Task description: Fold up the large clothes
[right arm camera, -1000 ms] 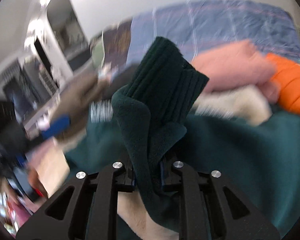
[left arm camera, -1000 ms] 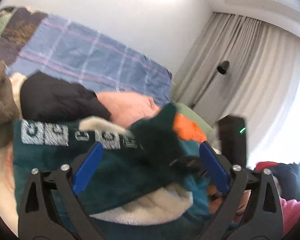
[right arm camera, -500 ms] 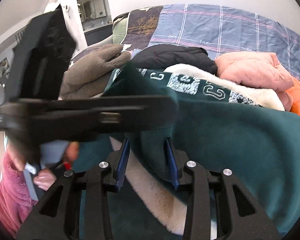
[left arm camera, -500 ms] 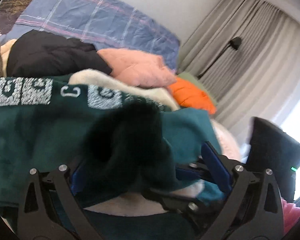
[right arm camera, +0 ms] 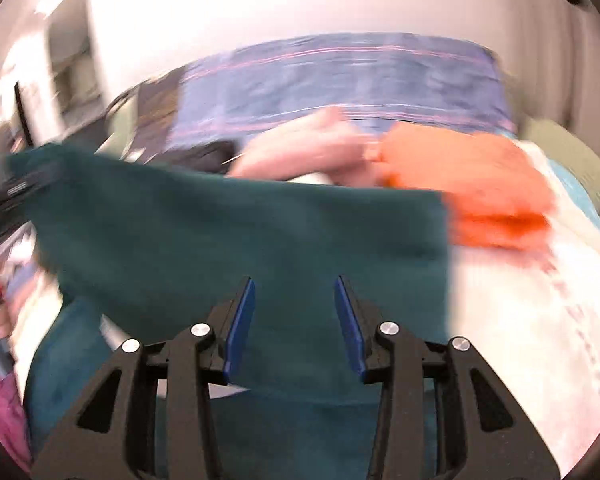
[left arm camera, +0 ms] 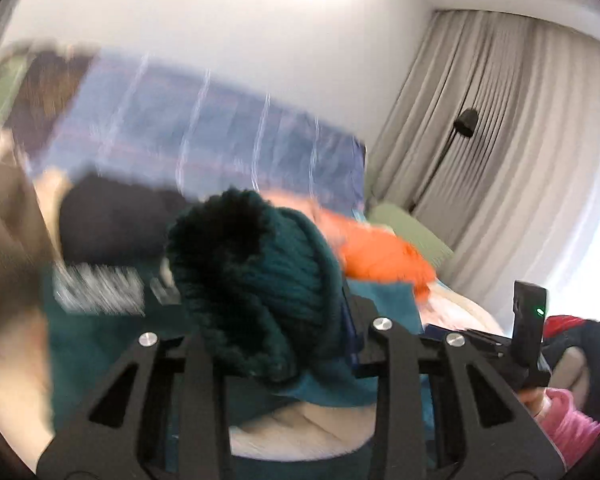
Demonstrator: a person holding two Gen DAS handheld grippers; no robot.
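Between my left tongs [left arm camera: 276, 332] sits the ribbed cuff [left arm camera: 256, 280] of the dark green sweatshirt [right arm camera: 260, 240]; the jaws are closing on it, bunched knit filling the gap, so I judge that side is taking hold of a sleeve end to carry it across. Beyond the cuff, the sweatshirt's body lies spread over the bed, its pale fleece lining [left arm camera: 300, 432] showing nearest me. My right tongs [right arm camera: 294, 324] stand part-way apart and opening, blue pads bare, green cloth lying beyond and below them rather than pinched, which reads as letting go to regrip. Behind the sweatshirt sit an orange garment [right arm camera: 484, 184] and a pink one [right arm camera: 300, 148], waiting their turn I suppose, with a blue plaid cover [right arm camera: 340, 80] farther back.
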